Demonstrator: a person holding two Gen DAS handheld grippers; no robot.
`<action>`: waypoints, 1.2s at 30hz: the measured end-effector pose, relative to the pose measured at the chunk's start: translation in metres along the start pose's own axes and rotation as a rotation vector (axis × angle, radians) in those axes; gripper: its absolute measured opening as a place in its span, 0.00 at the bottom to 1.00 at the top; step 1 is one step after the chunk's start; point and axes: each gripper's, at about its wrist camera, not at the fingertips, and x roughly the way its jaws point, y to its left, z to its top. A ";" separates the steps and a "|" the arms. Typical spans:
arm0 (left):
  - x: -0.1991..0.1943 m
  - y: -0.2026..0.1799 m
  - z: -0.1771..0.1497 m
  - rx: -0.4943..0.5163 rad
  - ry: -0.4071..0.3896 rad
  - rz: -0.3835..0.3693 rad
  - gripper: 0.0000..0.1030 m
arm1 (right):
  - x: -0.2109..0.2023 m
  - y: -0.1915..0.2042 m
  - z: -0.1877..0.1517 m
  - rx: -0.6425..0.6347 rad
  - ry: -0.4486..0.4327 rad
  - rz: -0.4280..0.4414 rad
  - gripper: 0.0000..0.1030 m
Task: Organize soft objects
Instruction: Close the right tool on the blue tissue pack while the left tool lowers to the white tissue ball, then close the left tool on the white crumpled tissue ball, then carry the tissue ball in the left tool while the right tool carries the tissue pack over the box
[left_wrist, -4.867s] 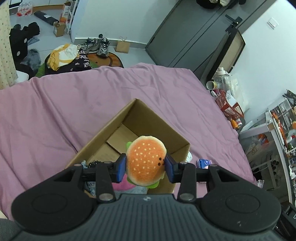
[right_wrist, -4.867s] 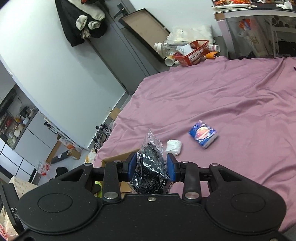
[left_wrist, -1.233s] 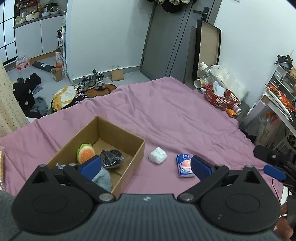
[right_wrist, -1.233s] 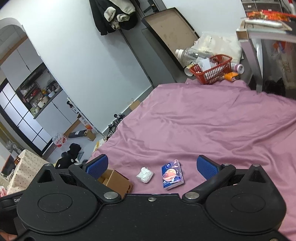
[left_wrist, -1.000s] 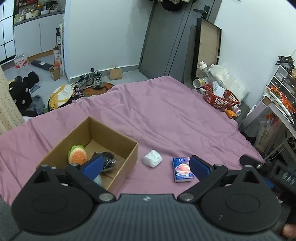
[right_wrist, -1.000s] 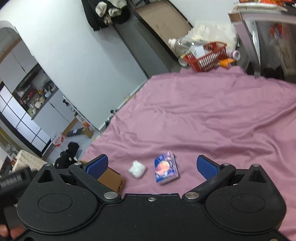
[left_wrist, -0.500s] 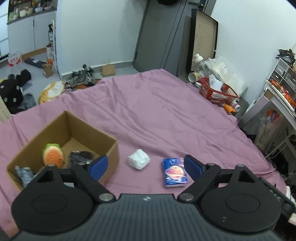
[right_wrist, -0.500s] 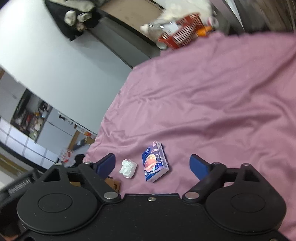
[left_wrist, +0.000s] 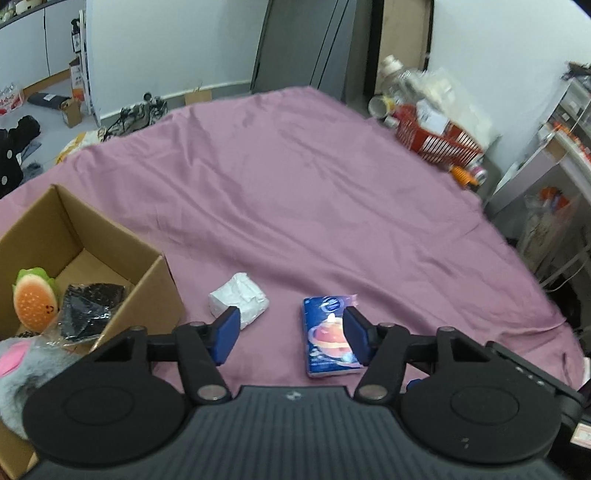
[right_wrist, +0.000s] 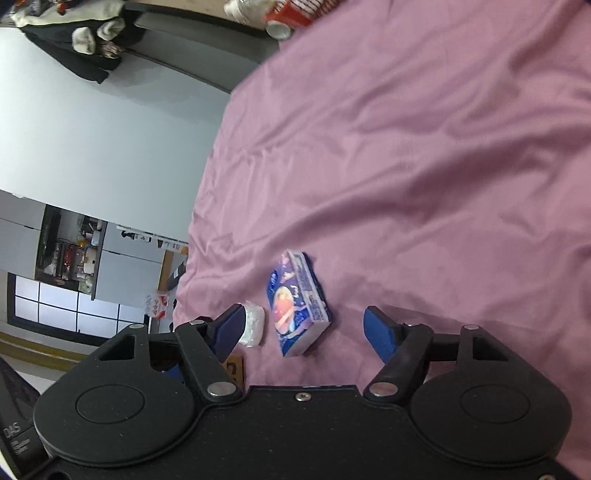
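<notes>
Both my grippers, left (left_wrist: 290, 334) and right (right_wrist: 304, 330), point down at the mauve bedsheet (left_wrist: 295, 177). Their jaws, just closing, stand apart around nothing. The blue rectangular tissue pack (right_wrist: 297, 302) and white crumpled wad (left_wrist: 239, 300) lie beside the brown cardboard box (left_wrist: 155, 291).

The left tongs (left_wrist: 290, 334) sit low in the middle of the left wrist view, angled downward, blue pads (left_wrist: 225, 332) apart and nothing pressed between them; the jaws have just been closing and stand partly closed. The right tongs (right_wrist: 306, 330) fill the bottom of the right wrist view, rolled so the room behind appears tipped sideways, also angled downward. Their blue pads (right_wrist: 378, 338) are spread somewhat wider than the left pair, with nothing gripped, and these jaws too have just been closing. No hand or sleeve is visible in either view.
</notes>
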 end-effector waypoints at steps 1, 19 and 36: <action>0.006 0.000 0.000 0.001 0.007 0.013 0.57 | 0.004 -0.001 0.000 0.002 0.007 -0.003 0.68; 0.074 -0.001 0.003 0.046 0.052 0.183 0.57 | 0.025 -0.005 0.005 -0.057 0.076 0.023 0.27; 0.059 -0.003 -0.006 -0.019 0.006 0.163 0.40 | -0.001 -0.004 0.003 -0.063 -0.011 0.001 0.20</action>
